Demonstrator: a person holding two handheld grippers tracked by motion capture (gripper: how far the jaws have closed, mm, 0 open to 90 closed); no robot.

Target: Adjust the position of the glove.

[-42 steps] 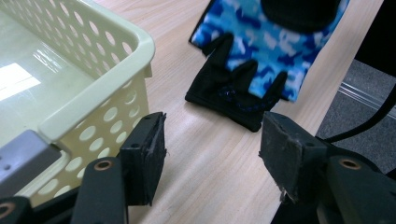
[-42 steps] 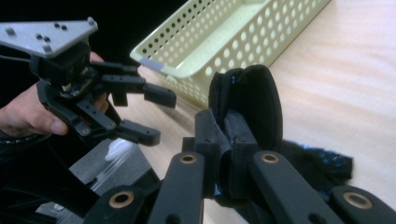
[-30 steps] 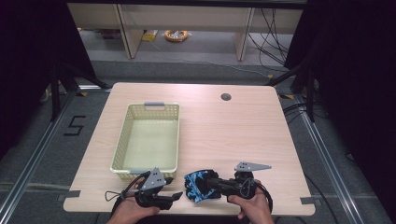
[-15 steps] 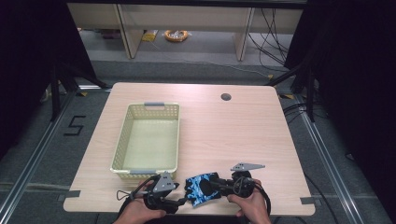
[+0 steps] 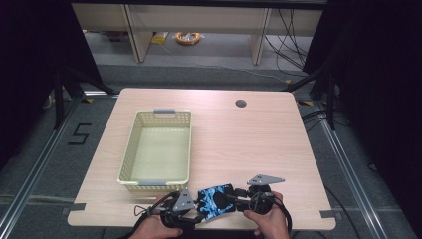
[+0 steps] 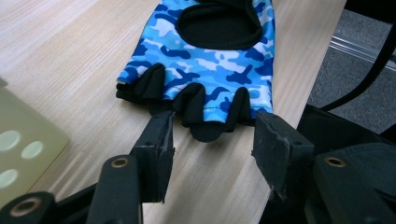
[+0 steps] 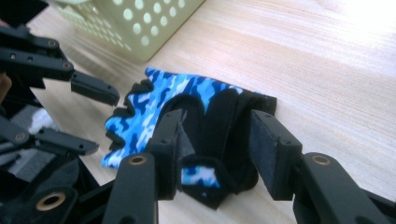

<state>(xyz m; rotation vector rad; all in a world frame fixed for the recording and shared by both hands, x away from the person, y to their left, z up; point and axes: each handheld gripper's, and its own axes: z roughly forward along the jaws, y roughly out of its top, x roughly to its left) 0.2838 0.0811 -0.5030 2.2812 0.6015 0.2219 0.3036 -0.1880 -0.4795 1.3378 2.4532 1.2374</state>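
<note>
A blue camouflage fingerless glove point(image 5: 215, 199) with black trim lies flat near the table's front edge. My left gripper point(image 5: 196, 215) is at its finger end. In the left gripper view the glove's point(image 6: 205, 70) black finger stubs lie between the left gripper's point(image 6: 212, 135) jaws, which have just been closing and stand apart from the cloth. My right gripper point(image 5: 236, 196) is at the cuff end. Its jaws have just been opening, and in its own view the right gripper point(image 7: 217, 135) straddles the glove's point(image 7: 140, 116) black cuff strap without squeezing it.
A pale yellow perforated basket point(image 5: 128, 159) stands just behind and left of the glove, also seen as the basket point(image 7: 140, 28) and the basket point(image 6: 23, 144). A cable hole point(image 5: 241, 103) sits at the back. The table's front edge lies right under both hands.
My left gripper has slid right toward the glove's finger end, its jaws now on either side of it. The right gripper's jaws have spread apart around the cuff.
</note>
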